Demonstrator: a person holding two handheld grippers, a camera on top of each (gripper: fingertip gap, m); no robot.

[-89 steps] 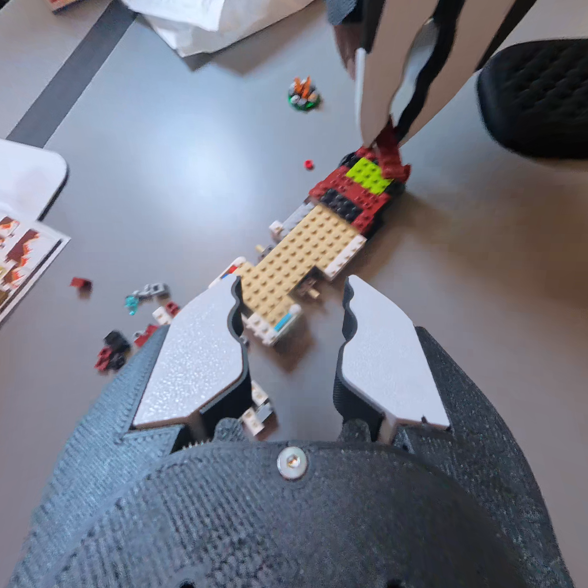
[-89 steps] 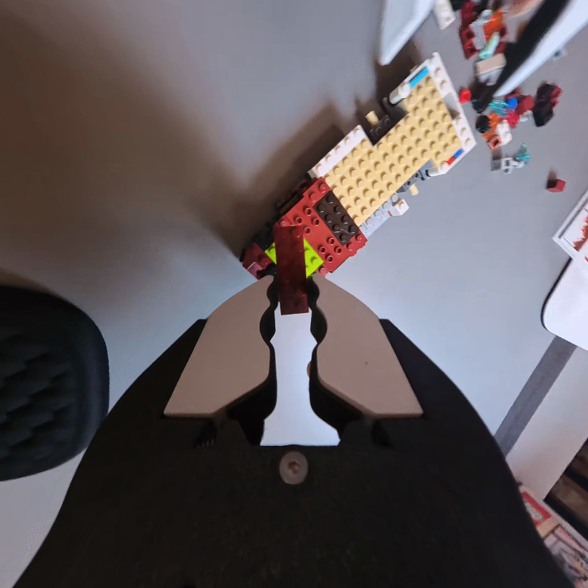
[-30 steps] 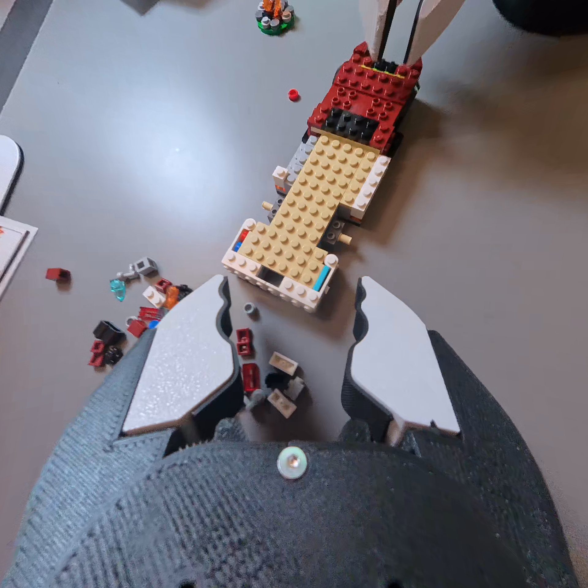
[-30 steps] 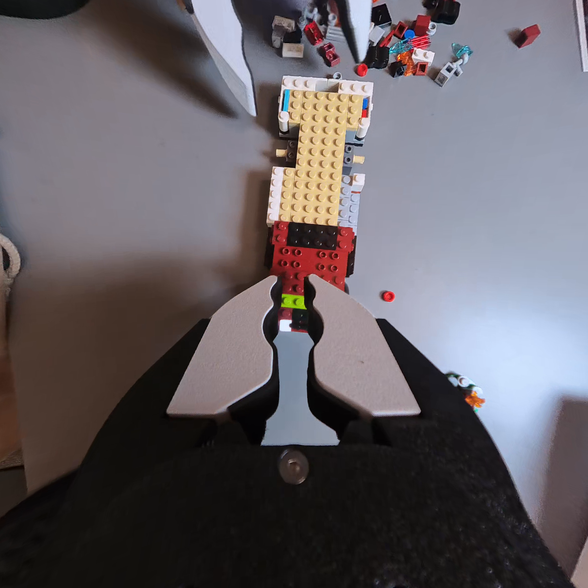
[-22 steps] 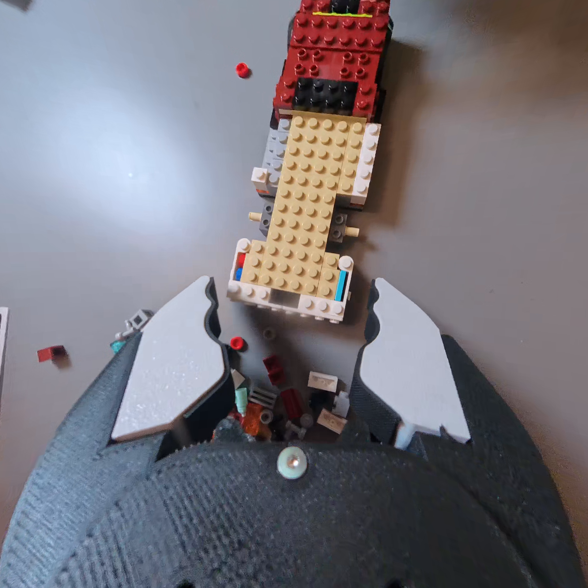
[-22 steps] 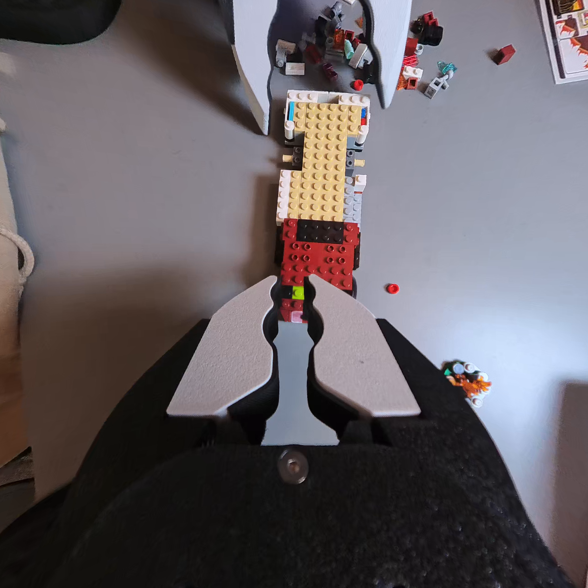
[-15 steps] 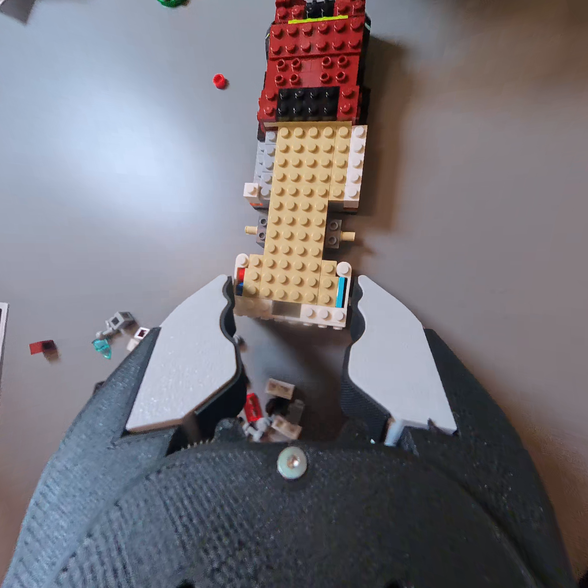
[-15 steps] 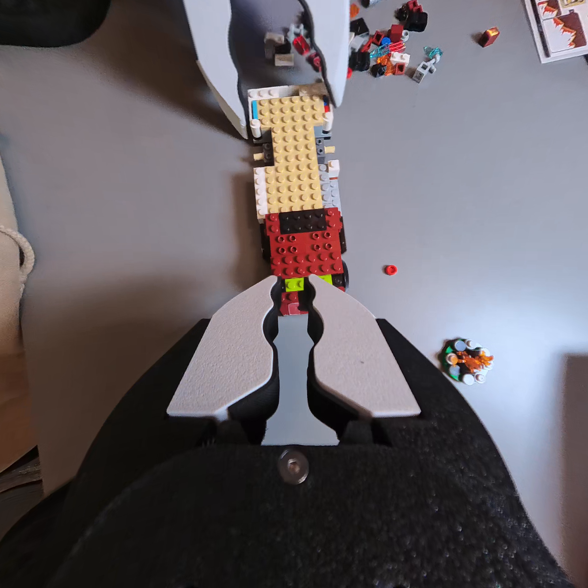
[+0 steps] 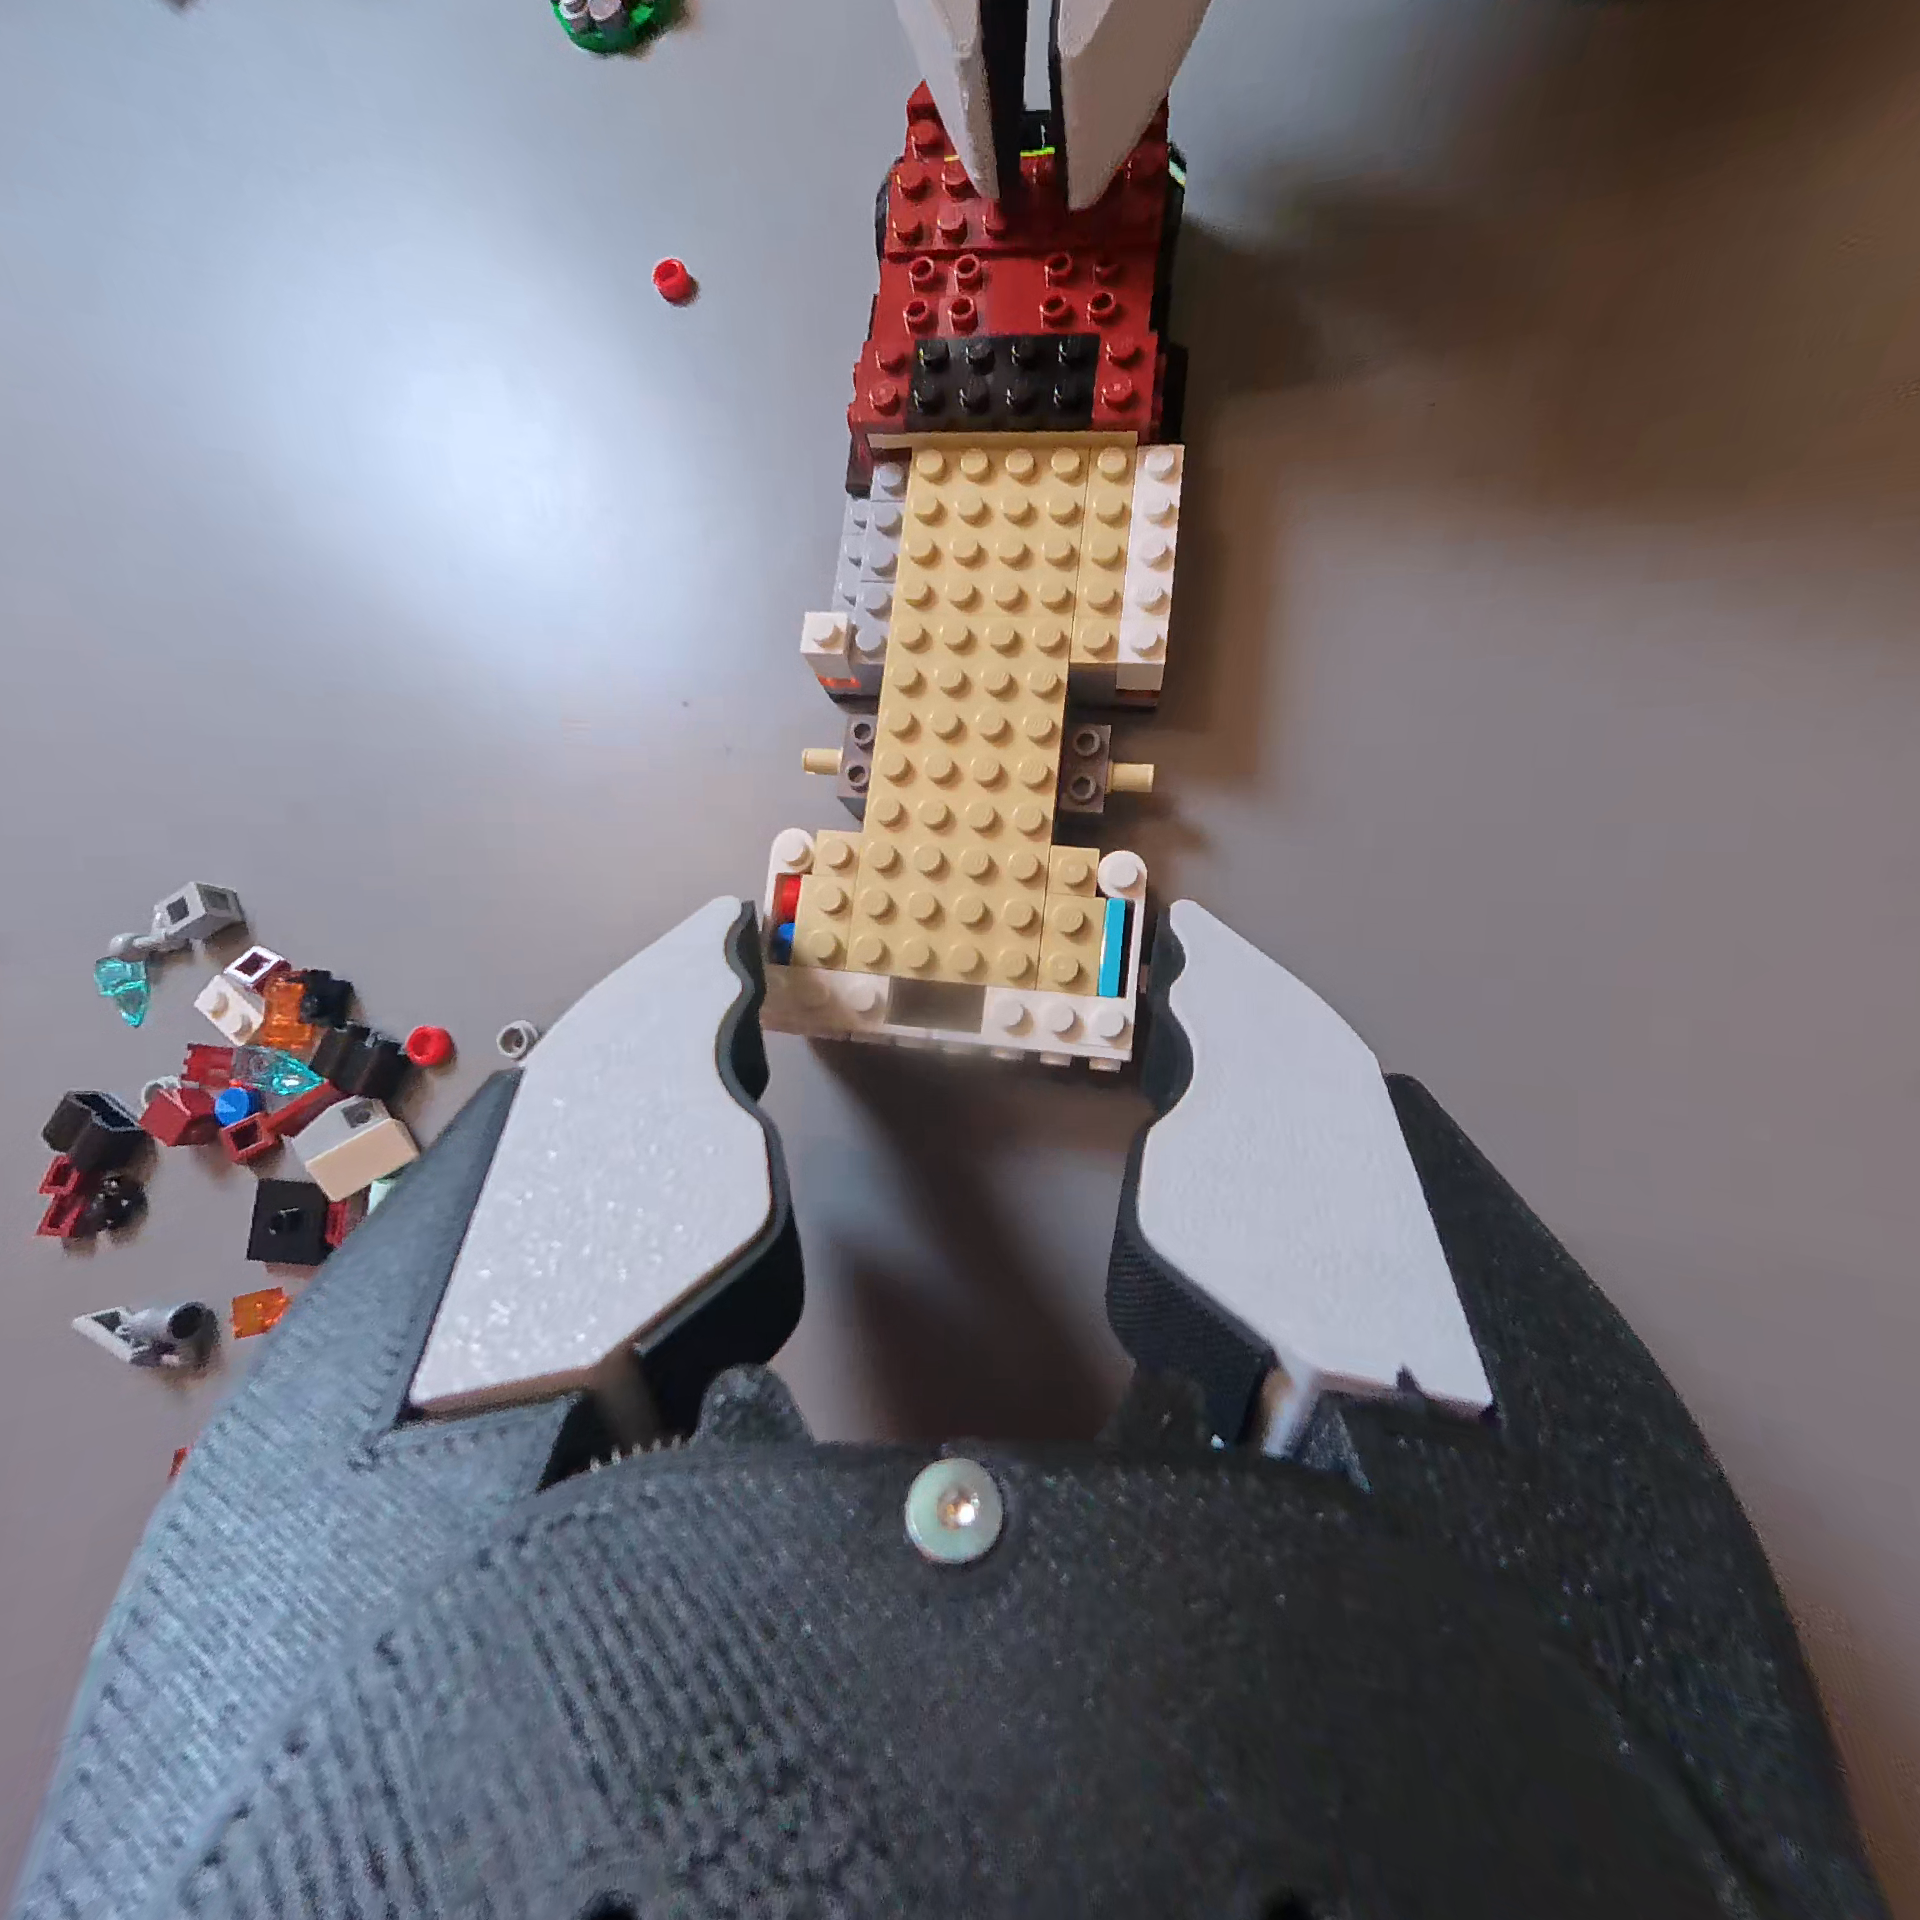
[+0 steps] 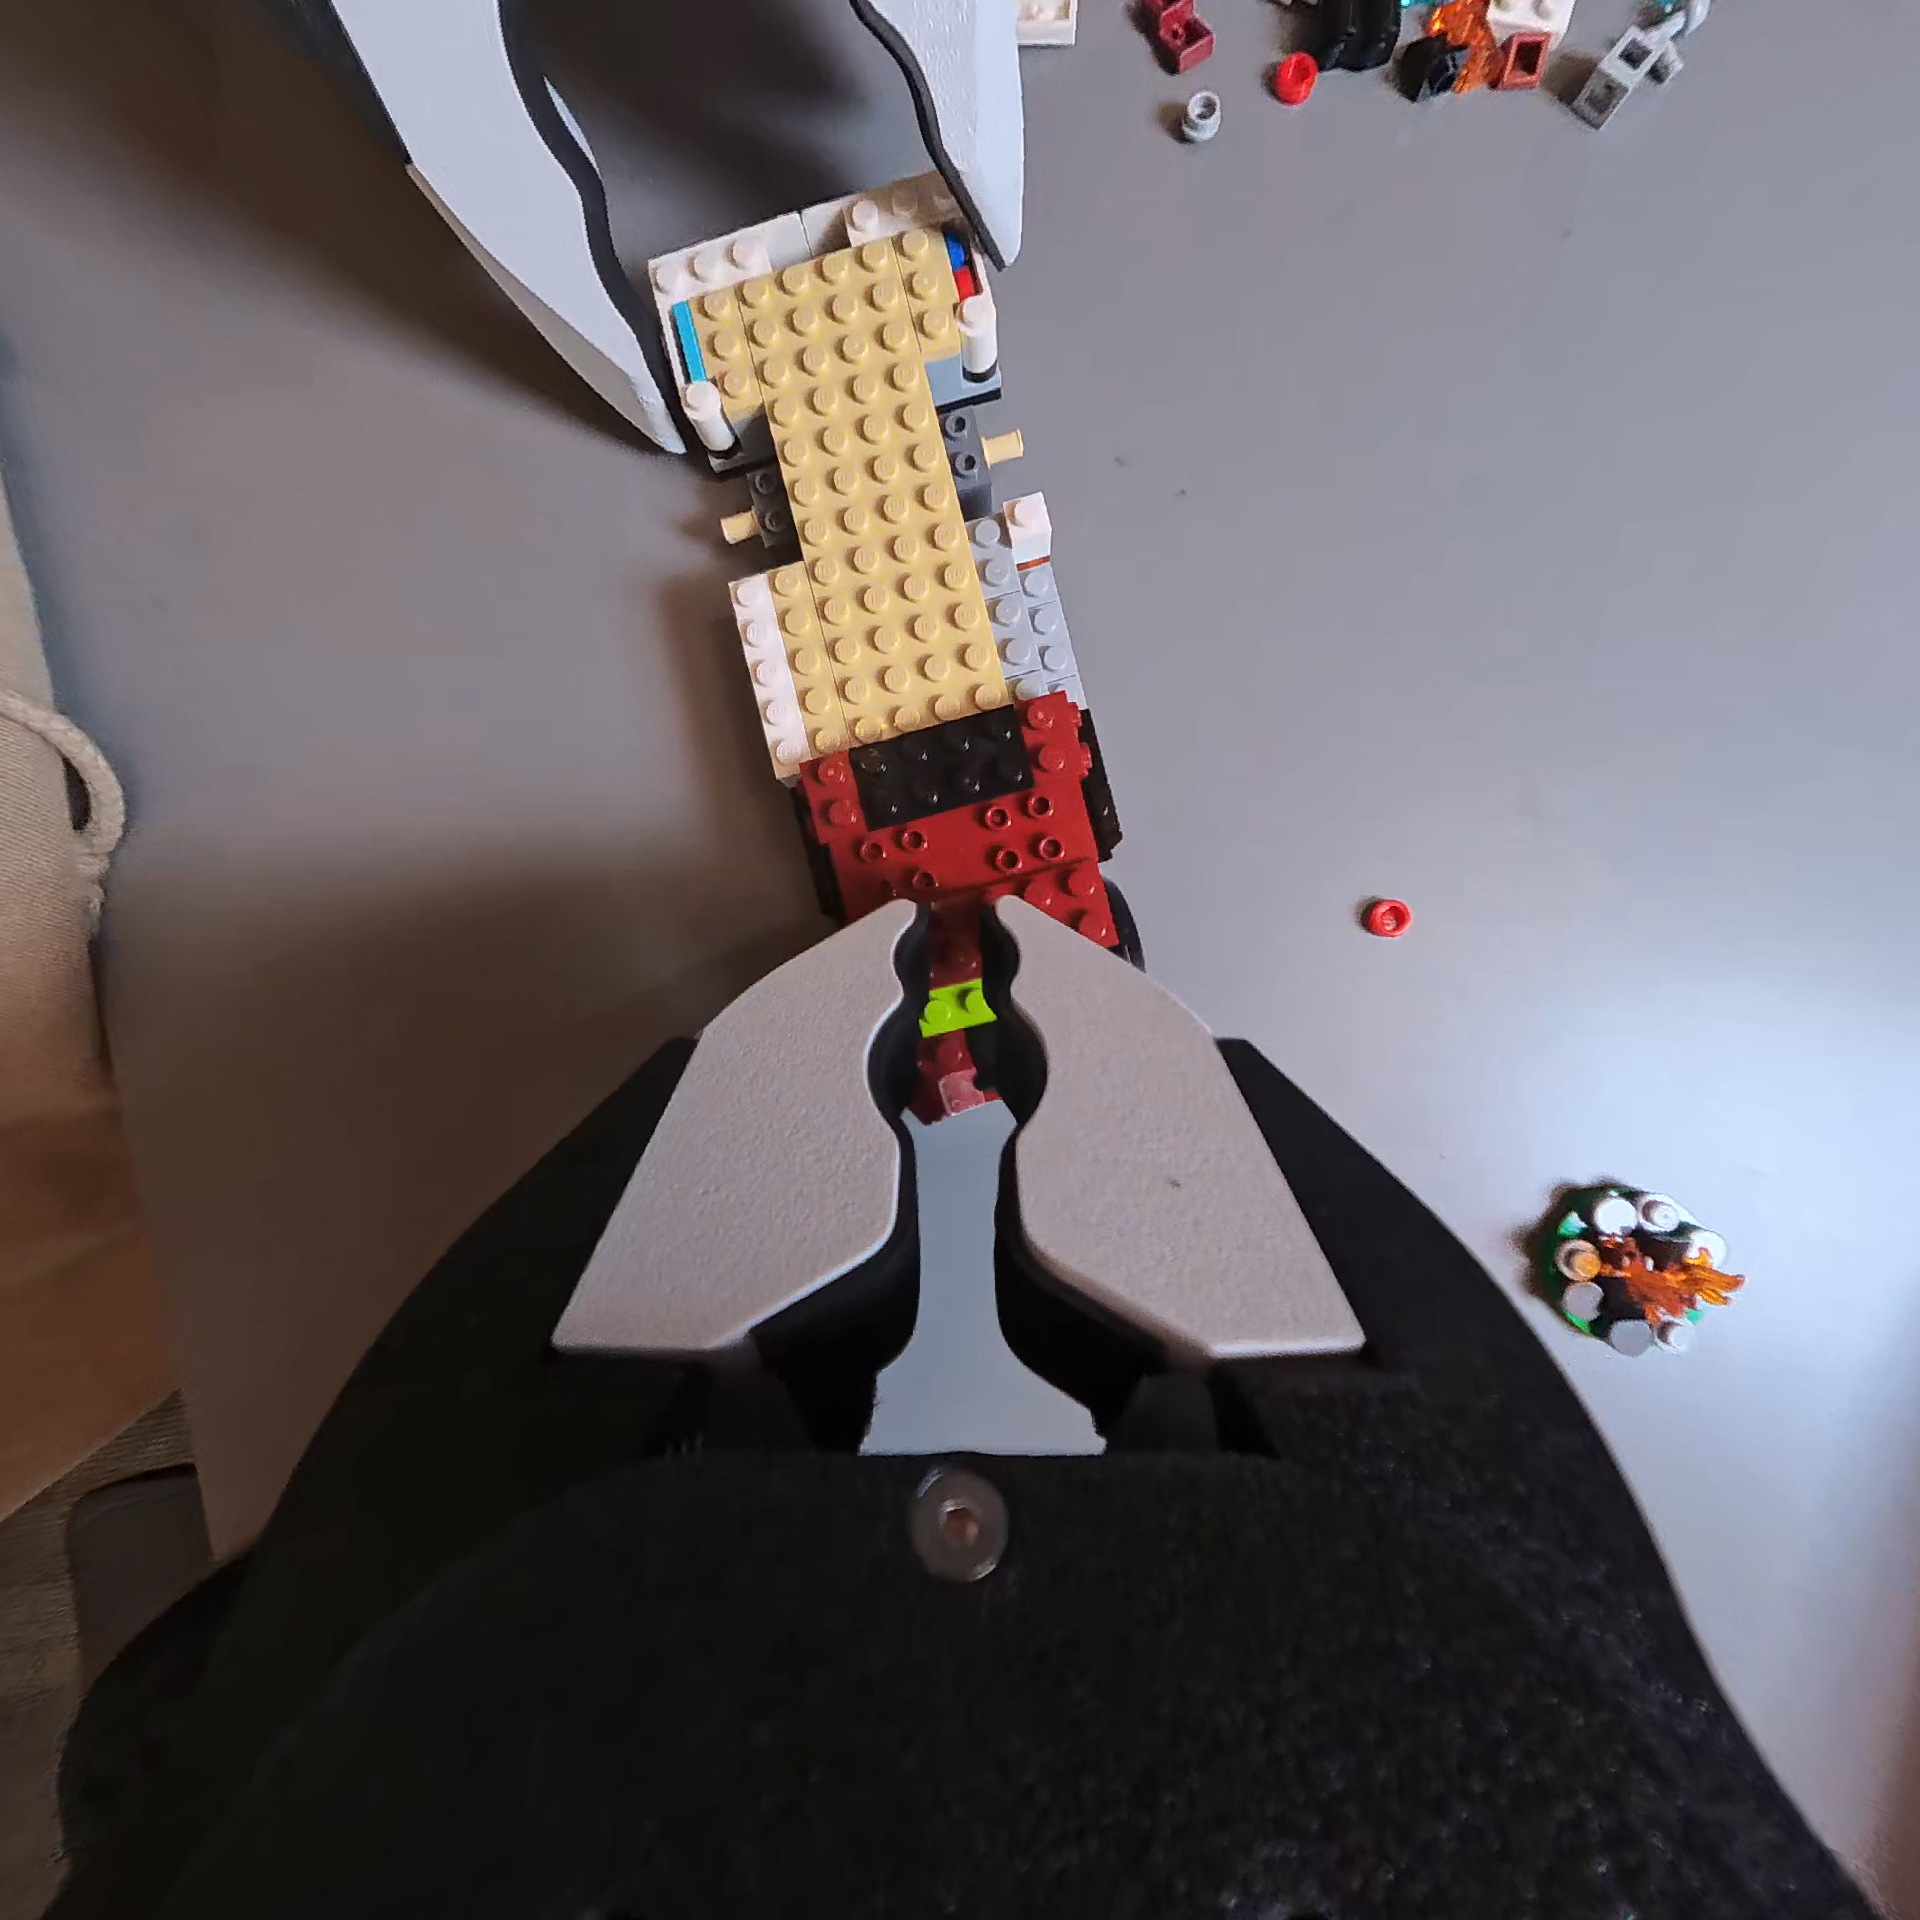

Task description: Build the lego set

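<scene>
The brick model (image 9: 987, 665) is hard moulded plastic with a slight sheen on its studs, tan, dark red and black. The loose bricks (image 9: 239, 1091) near the table's left edge are the same plastic (a few are clear and glassy). The table (image 9: 364, 520) is smooth and matt grey, faintly reflecting light. The left gripper (image 9: 951, 971) has coarse, ribbed black plastic and grainy pale fingers (image 9: 613, 1164), with a shiny metal screw (image 9: 954, 1509).

The left tongs (image 9: 951, 971), earlier hanging wide behind the brick model (image 9: 987, 665), now clamp its white end. The dark red plate (image 10: 951, 971), earlier tilted above the model's front in the right tongs (image 10: 954, 914), now lies pressed flat there.
</scene>
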